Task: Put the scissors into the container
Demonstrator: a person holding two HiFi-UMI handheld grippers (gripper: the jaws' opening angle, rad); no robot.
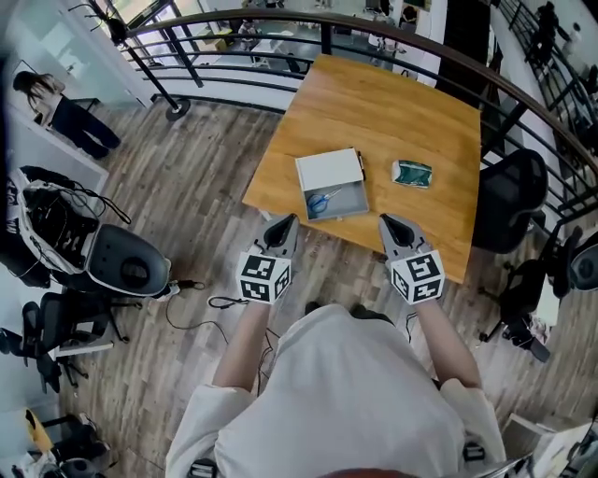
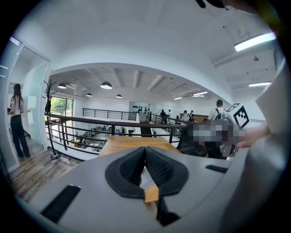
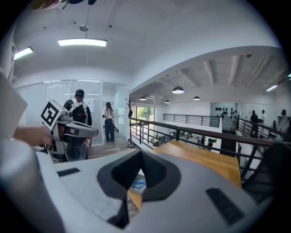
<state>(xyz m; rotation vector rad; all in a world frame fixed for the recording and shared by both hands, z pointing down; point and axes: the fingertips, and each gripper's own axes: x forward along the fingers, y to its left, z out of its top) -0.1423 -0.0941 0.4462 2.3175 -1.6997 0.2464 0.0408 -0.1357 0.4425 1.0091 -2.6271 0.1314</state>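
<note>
Blue-handled scissors [image 1: 322,201] lie inside the open grey container [image 1: 337,203], whose white lid [image 1: 329,170] stands folded back, on the wooden table [image 1: 392,121]. Both grippers hover short of the table's near edge, above the floor. My left gripper [image 1: 284,222] is shut with nothing in it; its pads [image 2: 145,150] meet. My right gripper [image 1: 390,222] is likewise shut and empty, its tips [image 3: 141,152] closed. Through the right gripper view I glimpse the scissors [image 3: 137,184] in the container below the jaws.
A green packet [image 1: 412,174] lies on the table right of the container. A black railing [image 1: 280,19] curves behind the table. An office chair [image 1: 509,201] stands at the right. Equipment and cables [image 1: 84,243] sit on the wooden floor at left. A person [image 1: 56,107] stands far left.
</note>
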